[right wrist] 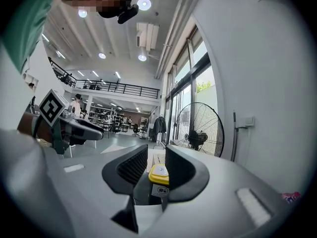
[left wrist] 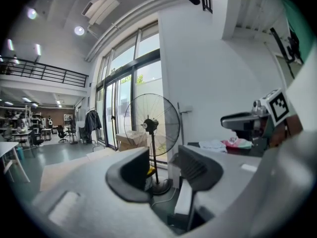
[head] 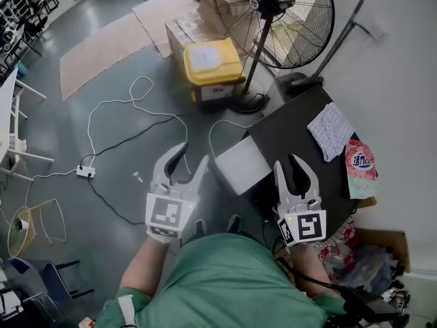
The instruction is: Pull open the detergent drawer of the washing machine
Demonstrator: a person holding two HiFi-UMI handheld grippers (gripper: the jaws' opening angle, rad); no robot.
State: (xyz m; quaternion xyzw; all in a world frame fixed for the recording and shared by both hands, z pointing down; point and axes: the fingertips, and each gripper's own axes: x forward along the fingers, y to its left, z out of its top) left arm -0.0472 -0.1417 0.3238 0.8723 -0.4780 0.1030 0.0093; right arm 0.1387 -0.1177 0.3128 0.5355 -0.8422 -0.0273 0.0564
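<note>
The detergent drawer is not showing itself in any view. Only the dark top of the washing machine (head: 287, 132) is showing, at the right of the head view against the wall, and its front is lying hidden below the camera. A white box (head: 242, 164) is sitting at its near corner; whether it belongs to the machine I cannot tell. The person's green shirt is cutting off the arms.

The left tongs (head: 191, 154) are hanging over bare grey floor (head: 102, 128) with open room around them, jaws standing well apart and holding nothing. The right tongs (head: 287, 162) are hovering over the machine's near edge, jaws parted by a narrower gap, also holding nothing.

One checked cloth (head: 331, 130) and one pink detergent bag (head: 360, 168) are lying on the dark top. One standing fan (head: 273, 12), one yellow-lidded box (head: 208, 61) and one power strip (head: 85, 172) with white cables are occupying the floor beyond.
</note>
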